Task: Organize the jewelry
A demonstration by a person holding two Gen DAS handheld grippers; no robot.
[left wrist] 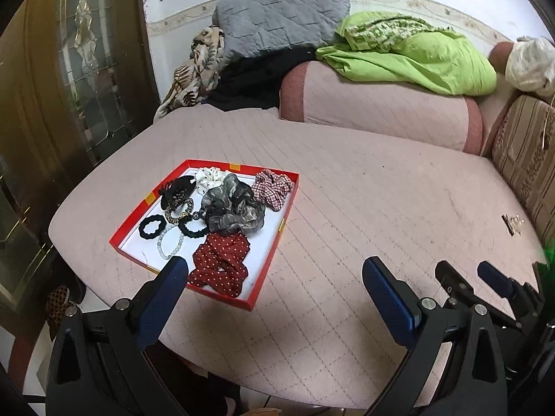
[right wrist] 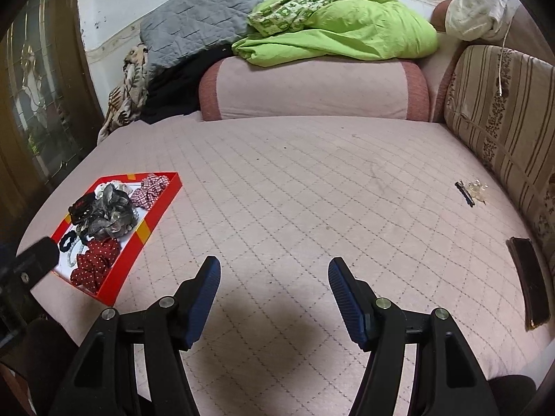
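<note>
Left gripper (left wrist: 274, 274) hanging spread wide and holding nothing, right gripper (right wrist: 274, 270) spread too, red tray (left wrist: 133, 222) of scrunchies and a bead bracelet (left wrist: 170, 242) sitting on the pink bed (left wrist: 347, 190), small hair clips (right wrist: 471, 189) lying well apart by the striped cushion (right wrist: 503, 111)

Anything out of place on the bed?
Yes: a black hair clip and a clear hair claw lie loose near the striped cushion, far from the red tray holding the other accessories.
</note>
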